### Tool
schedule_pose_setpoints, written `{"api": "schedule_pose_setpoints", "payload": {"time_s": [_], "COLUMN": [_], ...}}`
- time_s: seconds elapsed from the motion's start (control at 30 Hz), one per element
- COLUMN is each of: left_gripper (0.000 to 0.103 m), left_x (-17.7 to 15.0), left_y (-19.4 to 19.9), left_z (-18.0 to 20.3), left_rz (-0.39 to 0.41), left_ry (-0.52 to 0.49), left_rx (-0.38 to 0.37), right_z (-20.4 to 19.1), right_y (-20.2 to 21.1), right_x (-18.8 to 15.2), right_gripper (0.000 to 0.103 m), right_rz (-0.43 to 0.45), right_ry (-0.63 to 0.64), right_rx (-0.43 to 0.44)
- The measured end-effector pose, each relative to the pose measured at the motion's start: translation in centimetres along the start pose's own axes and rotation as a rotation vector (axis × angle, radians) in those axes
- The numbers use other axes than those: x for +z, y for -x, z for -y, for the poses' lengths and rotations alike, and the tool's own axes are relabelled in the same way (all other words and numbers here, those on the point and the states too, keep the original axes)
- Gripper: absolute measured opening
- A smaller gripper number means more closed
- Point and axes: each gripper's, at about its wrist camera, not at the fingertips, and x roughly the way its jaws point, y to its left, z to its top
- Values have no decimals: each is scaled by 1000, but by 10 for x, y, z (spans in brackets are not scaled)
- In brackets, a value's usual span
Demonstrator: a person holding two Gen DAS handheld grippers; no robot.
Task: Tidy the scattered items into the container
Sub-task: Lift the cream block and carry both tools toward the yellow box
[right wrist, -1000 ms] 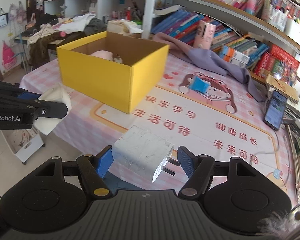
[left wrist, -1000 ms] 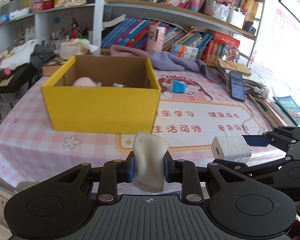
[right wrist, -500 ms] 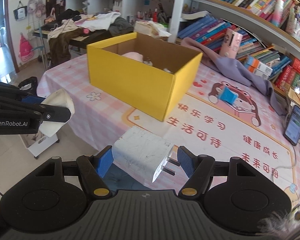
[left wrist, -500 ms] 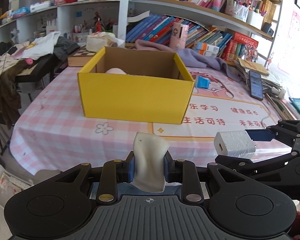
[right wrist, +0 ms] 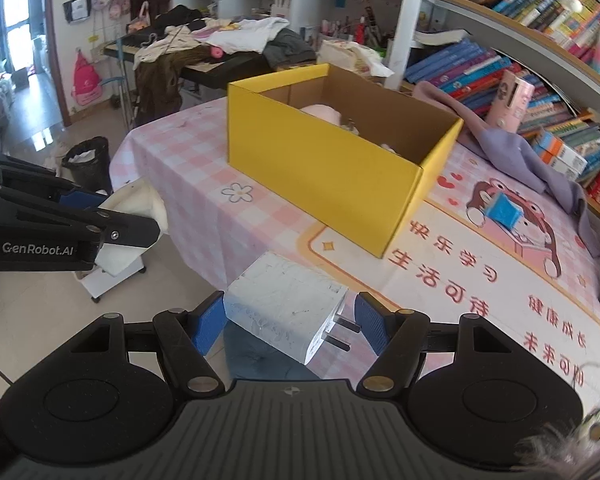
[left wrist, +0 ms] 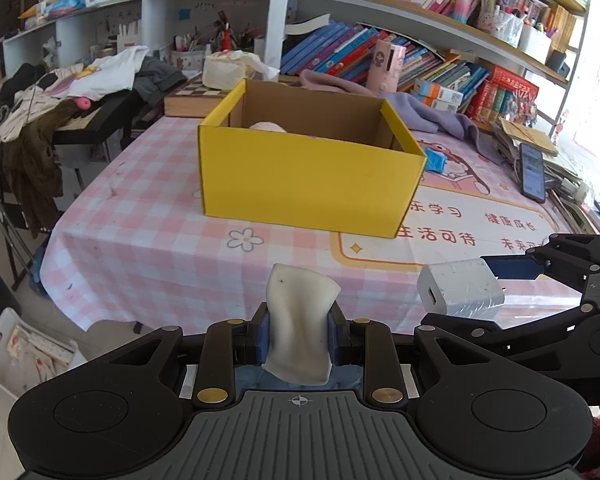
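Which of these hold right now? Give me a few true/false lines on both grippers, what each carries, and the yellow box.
1. The left gripper pinches a soft white piece. True.
2. The right gripper is empty. False: a white charger sits between its fingers, prongs toward the right finger.
3. The yellow box is closed with a lid. False: it is open on top.
4. Something pink already lies in the box. True.
5. The blue item is inside the box. False: it lies on the table mat beside the box.

Box wall [left wrist: 308, 188] hides contents — pink lump [left wrist: 268, 127], perhaps plush.
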Motion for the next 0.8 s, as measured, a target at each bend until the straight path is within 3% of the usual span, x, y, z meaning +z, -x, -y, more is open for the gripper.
{"api": "schedule_pose_setpoints", "payload": {"time_s": [0.37, 0.8], "left_gripper": [25, 26], "left_x": [23, 119], "left_y": [-17, -42], "left_z": [0, -3], "left_rz": [12, 150], "left_ry": [-14, -111], "left_rx": [3, -6], "right_z": [13, 53], "right_y": [-18, -37], "right_x": [17, 91], "right_gripper": [68, 68], "right_rz": [33, 206], "right_ry": [19, 41], "right_rx": [27, 14]}}
